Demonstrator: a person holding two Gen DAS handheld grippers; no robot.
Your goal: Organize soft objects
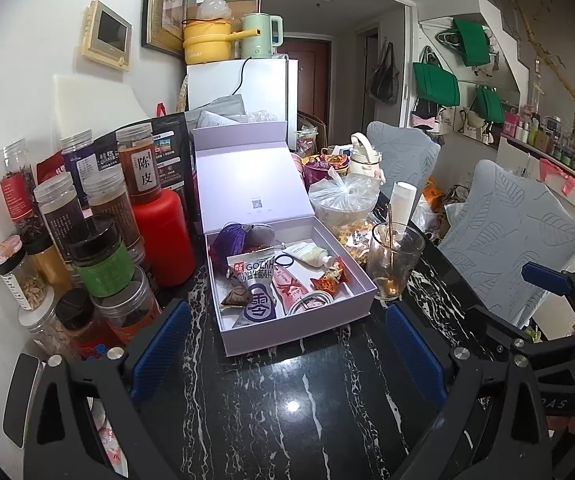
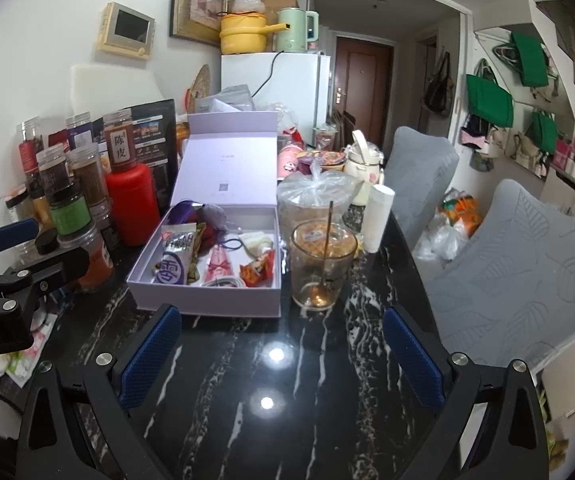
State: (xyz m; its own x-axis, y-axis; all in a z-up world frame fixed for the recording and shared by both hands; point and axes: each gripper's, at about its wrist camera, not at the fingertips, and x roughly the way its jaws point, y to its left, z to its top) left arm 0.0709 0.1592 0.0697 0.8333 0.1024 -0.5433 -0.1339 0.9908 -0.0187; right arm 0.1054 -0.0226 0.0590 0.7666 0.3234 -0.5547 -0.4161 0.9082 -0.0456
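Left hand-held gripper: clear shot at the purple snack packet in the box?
Probably yes. The left hand-held gripper is open, the box lid is up, and the purple snack packet lies uncovered near the front wall.

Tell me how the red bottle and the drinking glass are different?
The red bottle is solid red, so its inside is hidden; the drinking glass is clear. The bottle's top is closed; the glass is open with a stirrer inside. The bottle stands left of the box, the glass right. Both stand upright.
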